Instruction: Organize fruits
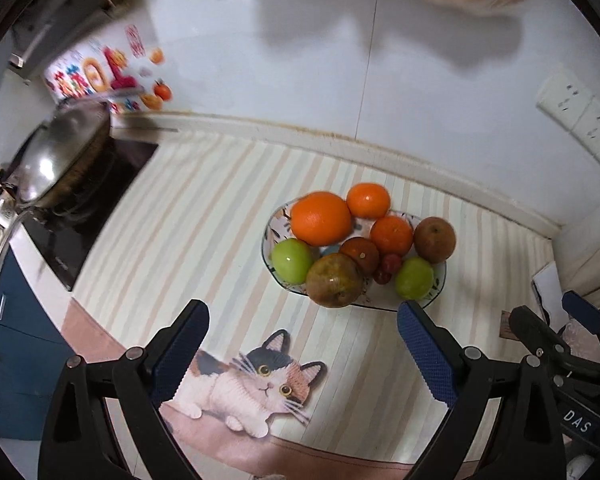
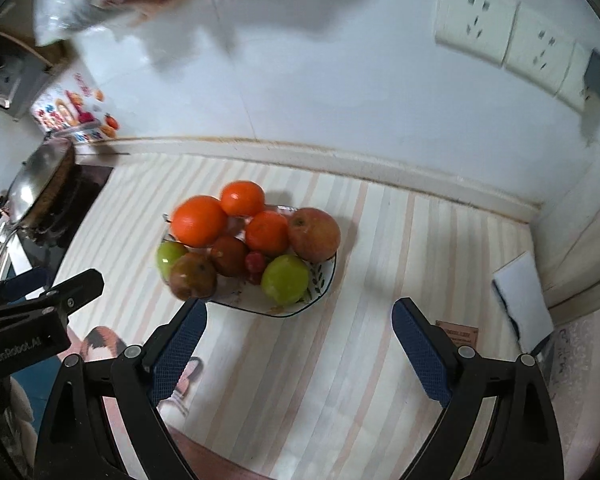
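Both jaws gape empty on the left hand-held gripper [image 1: 302, 344] and right hand-held gripper [image 2: 298, 342]. Fruit crowds the plate [image 1: 438, 290] at twelve o'clock on the worktop [image 1: 204, 216]; nudging the rim-perched pear [image 1: 334, 280] could roll it off.

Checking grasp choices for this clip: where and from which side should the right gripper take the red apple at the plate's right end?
Probably from above, slightly from the right, fingers closing across the red apple's widest part. It sits stem-up at the plate's outer end, its right side free; an orange presses its left and a green fruit lies just in front. The right gripper hangs open, holding nothing.
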A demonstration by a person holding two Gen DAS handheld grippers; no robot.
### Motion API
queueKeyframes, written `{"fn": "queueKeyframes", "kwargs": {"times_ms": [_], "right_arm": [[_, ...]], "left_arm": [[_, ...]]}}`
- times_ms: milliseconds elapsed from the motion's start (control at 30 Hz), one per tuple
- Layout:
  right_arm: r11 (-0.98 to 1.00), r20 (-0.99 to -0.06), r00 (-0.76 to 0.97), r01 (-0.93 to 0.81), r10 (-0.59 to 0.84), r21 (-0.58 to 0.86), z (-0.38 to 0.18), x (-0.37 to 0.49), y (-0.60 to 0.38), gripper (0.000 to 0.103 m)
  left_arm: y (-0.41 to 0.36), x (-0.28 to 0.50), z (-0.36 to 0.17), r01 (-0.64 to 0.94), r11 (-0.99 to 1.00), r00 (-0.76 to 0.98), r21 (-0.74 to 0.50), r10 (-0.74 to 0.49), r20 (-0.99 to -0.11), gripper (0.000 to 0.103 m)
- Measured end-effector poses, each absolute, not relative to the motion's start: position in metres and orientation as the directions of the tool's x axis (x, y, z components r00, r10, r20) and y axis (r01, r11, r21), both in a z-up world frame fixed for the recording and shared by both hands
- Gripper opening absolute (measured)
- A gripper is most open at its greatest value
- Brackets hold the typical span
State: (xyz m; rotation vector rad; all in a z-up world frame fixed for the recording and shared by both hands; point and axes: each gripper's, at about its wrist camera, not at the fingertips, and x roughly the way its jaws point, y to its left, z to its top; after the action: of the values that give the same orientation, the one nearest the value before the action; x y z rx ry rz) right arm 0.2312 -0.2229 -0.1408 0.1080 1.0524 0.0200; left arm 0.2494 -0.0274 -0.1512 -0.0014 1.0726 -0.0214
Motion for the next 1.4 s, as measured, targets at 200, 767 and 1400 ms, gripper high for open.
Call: {"fn": "queueKeyframes", "kwargs": {"times_ms": [200,767,1400], "right_arm": [[0.996,-0.823,0.565,0.028,0.059,0.09,-0.098,0.173,-0.21,0.096],[0.996,-0.723,0.687,0.002,0.066,0.094,-0.013,0.037,-0.19,0.097],[0.995,-0.722,0.689,0.009,0.065,0.099,-0.024,0.064,-0.197,0.102]], "left_arm": [[-0.016,0.197,-0.127,0.018,0.999,0.53,-0.028,-0.033,-0.847,0.096],[-0.007,0.08,-0.068,0.072,0.997,0.633,-0.037,-0.075,-0.77,0.096],[-0.009,0.103,-0.074,0.041,0.999,0.665,-0.002,-0.029,-0.746,0.102]]}}
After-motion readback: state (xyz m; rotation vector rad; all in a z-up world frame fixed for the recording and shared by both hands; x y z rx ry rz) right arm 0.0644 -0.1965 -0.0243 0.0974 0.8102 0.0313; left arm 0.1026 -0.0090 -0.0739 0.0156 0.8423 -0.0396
